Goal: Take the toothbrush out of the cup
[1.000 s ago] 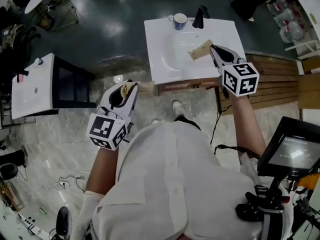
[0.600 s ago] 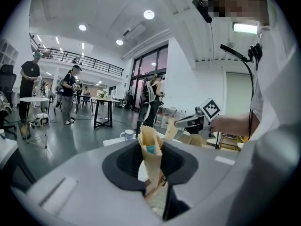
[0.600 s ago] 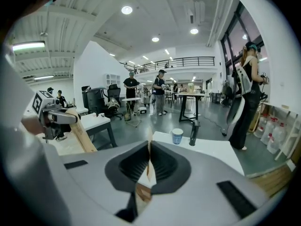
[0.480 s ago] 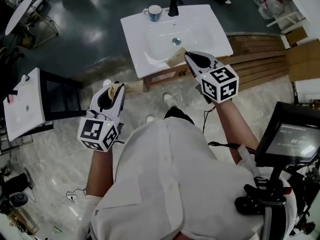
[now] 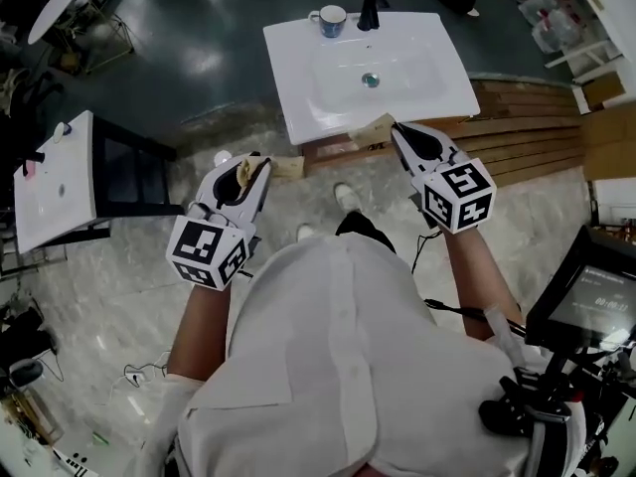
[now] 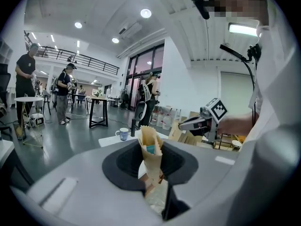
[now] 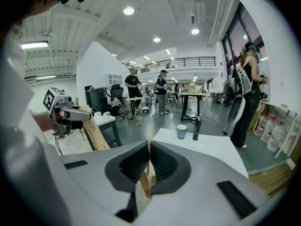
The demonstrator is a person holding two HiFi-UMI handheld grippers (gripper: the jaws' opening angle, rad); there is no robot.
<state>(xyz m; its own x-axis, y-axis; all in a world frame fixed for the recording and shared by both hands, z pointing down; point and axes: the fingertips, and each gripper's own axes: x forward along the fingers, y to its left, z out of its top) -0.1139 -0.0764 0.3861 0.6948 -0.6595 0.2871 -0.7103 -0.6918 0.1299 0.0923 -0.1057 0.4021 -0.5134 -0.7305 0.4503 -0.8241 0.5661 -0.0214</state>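
Currently both claws are closed on something, and neither is at the cup. The left claw pinches a tan paper packet that stands up between its jaws, with a bit of teal showing near its top; what the teal is cannot be told. The right claw grips a second tan packet. In the right gripper view it appears edge-on as a thin strip pressed between the pads, and its free end sticks out past the fingertips, near the front edge of the white sink. The cup, white with blue on it, stands on the sink's far rim just beside the black tap, well ahead of both claws. Whether a toothbrush stands in it cannot be made out. Off to the left of the left claw sits another white basin top on a dark stand, and wooden boards lie to the right of the right claw.
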